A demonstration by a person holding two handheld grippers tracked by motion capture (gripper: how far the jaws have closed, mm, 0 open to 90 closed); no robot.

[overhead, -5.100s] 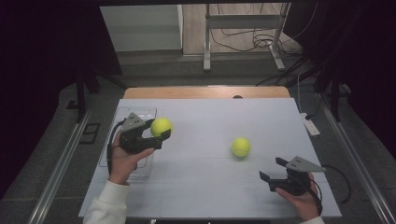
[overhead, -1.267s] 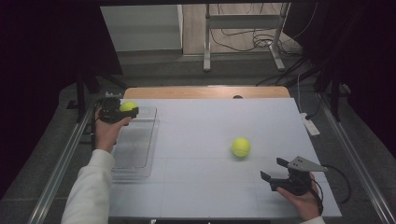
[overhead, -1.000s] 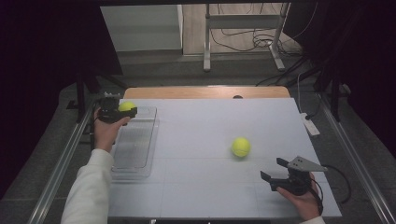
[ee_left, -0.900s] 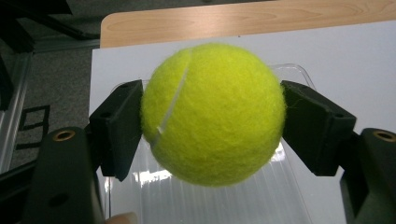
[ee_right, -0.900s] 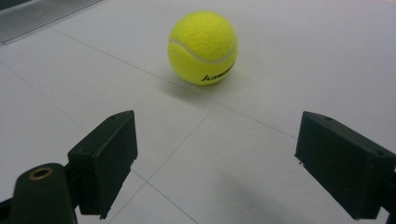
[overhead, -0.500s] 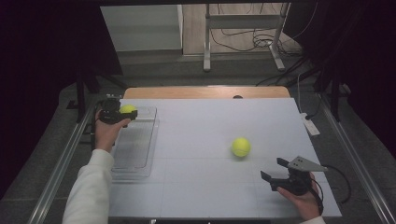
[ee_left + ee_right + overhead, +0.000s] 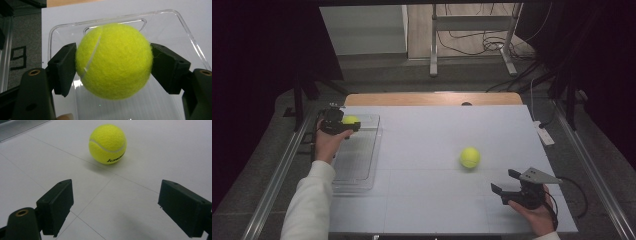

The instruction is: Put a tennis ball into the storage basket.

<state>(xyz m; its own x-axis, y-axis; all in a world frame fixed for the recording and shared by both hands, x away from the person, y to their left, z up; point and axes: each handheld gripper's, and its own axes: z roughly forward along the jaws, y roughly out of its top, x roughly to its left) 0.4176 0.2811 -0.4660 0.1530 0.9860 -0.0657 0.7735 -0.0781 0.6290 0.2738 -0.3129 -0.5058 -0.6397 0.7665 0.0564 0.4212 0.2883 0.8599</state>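
Note:
My left gripper [image 7: 346,125] is shut on a yellow tennis ball [image 7: 113,60] and holds it over the far end of a clear plastic tray [image 7: 360,160] at the table's left side. Both black jaws press the ball's sides. That same held tennis ball [image 7: 350,120] sits just above the tray's far rim. A second tennis ball [image 7: 470,157] lies free on the white table [image 7: 432,140], right of centre. My right gripper [image 7: 506,182] rests near the front right, open and empty. Ahead of the right gripper [image 7: 113,207], the free tennis ball [image 7: 107,144] lies a short way beyond its jaws.
The clear tray [image 7: 175,27] lies lengthwise along the table's left edge with its ribbed floor bare. A small white device [image 7: 544,135] lies by the table's right edge. Metal rails run along both sides of the table.
Over five seconds my left gripper has carried its ball from mid-left of the table to the tray's far end, and in the last second dipped slightly there. The right gripper and free ball stayed still.

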